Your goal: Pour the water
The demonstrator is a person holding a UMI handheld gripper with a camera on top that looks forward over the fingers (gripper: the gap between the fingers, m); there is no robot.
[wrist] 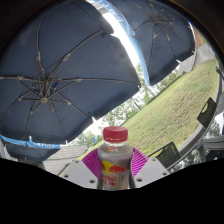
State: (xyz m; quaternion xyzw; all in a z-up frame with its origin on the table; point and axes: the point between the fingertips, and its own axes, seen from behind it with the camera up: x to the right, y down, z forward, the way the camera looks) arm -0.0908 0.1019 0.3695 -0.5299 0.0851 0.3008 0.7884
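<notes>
The bottle (pixel 115 160) stands nearest the camera, upright between the two pink pads (pixel 93 160) of the gripper (pixel 115 172). Both pads lie against the bottle's sides with no visible gap, so the gripper appears pressed shut on it at label height.

Beyond the gripper, in descending size:
- Two dark blue parasols (pixel 70 70) fill the upper scene, ribs and spokes visible from beneath.
- A grass lawn (pixel 175 105) slopes away behind the bottle, with trees at its far edge.
- Dark chairs (pixel 165 152) stand near the bottle, at the lawn's border.

Handling, as a judgement: the bottle is a small clear plastic type with a red screw cap (pixel 116 133). Expect a light, thin-walled body that yields under pressure and may be slippery; the labelled mid-section is the firmest hold. The cap is still on, so pouring cannot begin until it is removed.

Label: red and yellow print on a pale wrap; the writing is too small to read, and no brand can be identified.
</notes>
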